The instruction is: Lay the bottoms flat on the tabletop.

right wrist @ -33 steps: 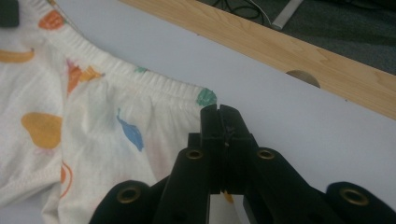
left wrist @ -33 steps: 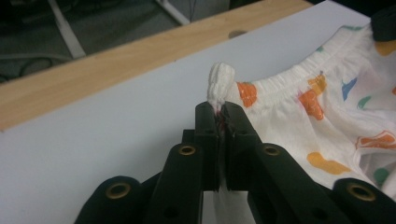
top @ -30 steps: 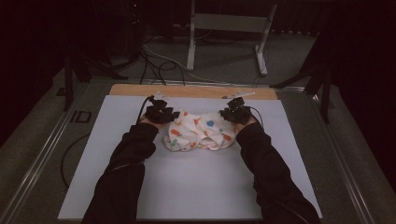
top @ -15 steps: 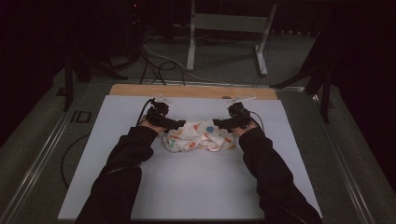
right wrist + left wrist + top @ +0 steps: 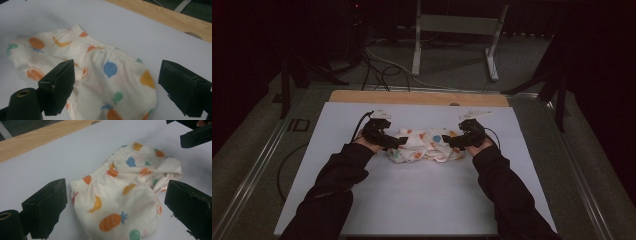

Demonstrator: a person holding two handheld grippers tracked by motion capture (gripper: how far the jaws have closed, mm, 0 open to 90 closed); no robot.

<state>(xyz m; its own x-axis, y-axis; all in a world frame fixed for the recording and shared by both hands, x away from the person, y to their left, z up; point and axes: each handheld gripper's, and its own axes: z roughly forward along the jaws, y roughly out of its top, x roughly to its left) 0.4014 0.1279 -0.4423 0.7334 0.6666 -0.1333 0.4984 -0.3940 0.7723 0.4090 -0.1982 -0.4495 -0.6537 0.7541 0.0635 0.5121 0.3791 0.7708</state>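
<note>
Fruit-printed shorts [image 5: 426, 145] lie crumpled on the white mat [image 5: 412, 200], near its far half, between the two grippers; the cloth is cream with orange, blue and green fruits, and its elastic waistband faces the wooden edge [image 5: 417, 98] of the table. The left gripper [image 5: 398, 142] stands at the left end of the cloth, jaws spread wide after just opening, pads not pressing it; the right gripper [image 5: 448, 141] stands at the right end, jaws also spread after just opening, with cloth below them but not pinched.
</note>
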